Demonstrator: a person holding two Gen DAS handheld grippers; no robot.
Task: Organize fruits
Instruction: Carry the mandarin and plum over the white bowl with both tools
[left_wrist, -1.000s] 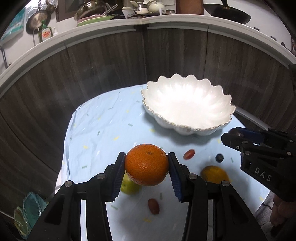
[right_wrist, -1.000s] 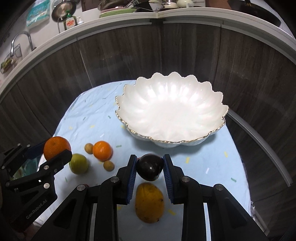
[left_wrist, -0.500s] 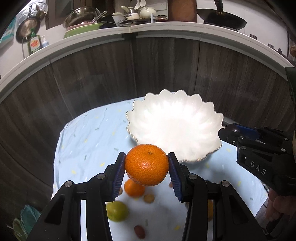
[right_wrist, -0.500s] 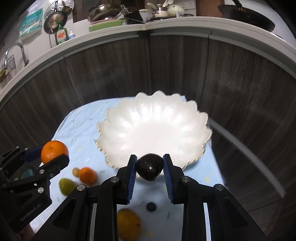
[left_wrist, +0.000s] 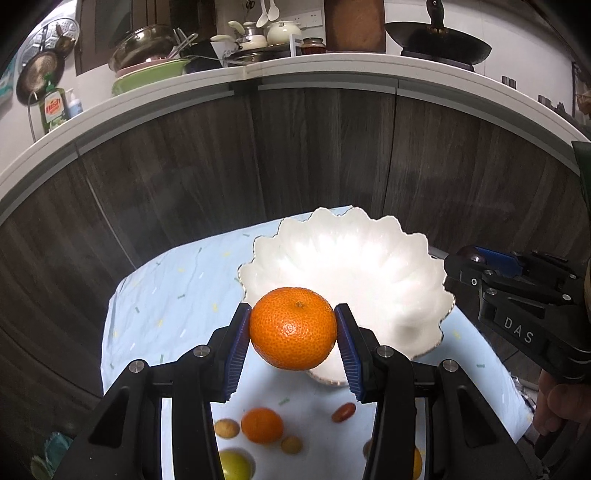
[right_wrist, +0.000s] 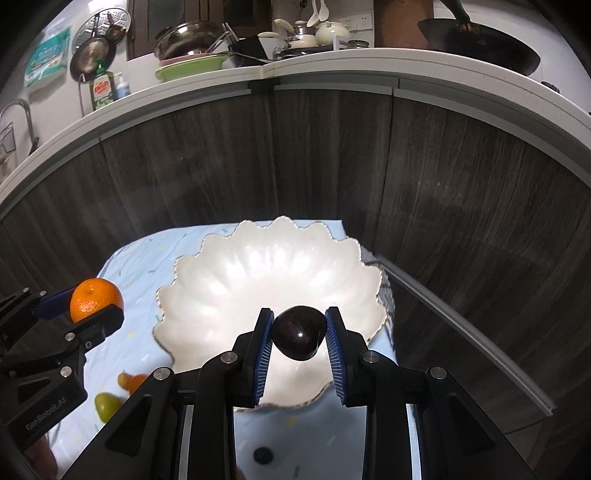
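The left hand-held gripper (left_wrist: 293, 334) squeezes an orange (left_wrist: 293, 328) at mid frame. The right hand-held gripper (right_wrist: 298, 338) squeezes a dark plum (right_wrist: 299, 331) over the white bowl (right_wrist: 236, 291).

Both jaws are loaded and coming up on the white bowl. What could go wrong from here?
1. The left gripper and right gripper head for the same scalloped bowl; they could collide over it.
2. The orange and the dark fruit are held well above the bowl; released from there, either round fruit might bounce or roll out.
3. The bowl looks ceramic; a gripper fingertip striking its thin rim could chip it.
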